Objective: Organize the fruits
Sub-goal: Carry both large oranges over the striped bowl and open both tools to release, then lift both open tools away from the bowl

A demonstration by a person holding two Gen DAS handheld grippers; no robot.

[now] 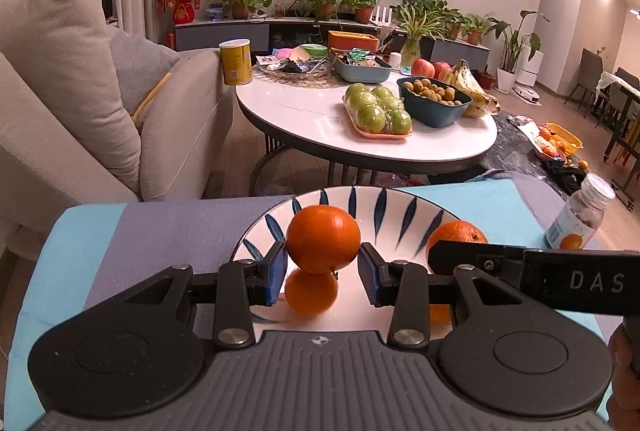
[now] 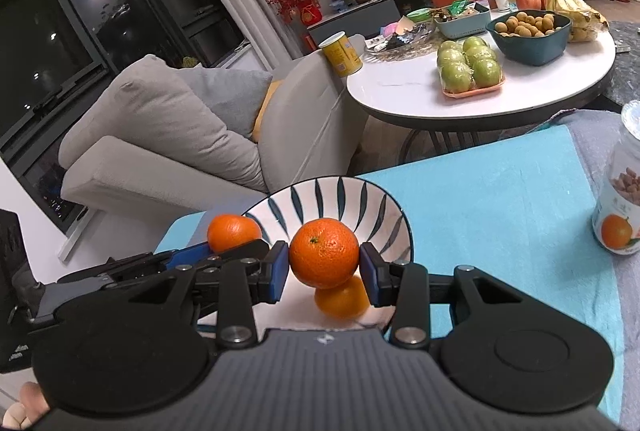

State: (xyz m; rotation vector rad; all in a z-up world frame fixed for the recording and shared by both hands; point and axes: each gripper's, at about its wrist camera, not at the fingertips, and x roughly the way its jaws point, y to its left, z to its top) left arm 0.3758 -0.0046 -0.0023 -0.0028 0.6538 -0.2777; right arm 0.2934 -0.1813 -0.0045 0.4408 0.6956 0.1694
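Left wrist view: the left gripper grips an orange between its blue pads, held just above the striped bowl, whose glossy floor mirrors it. To the right, the right gripper holds a second orange over the bowl's rim.

Right wrist view: the right gripper is clamped on its orange above the bowl. The left gripper, at left, carries the other orange. A jar stands on the blue cloth.
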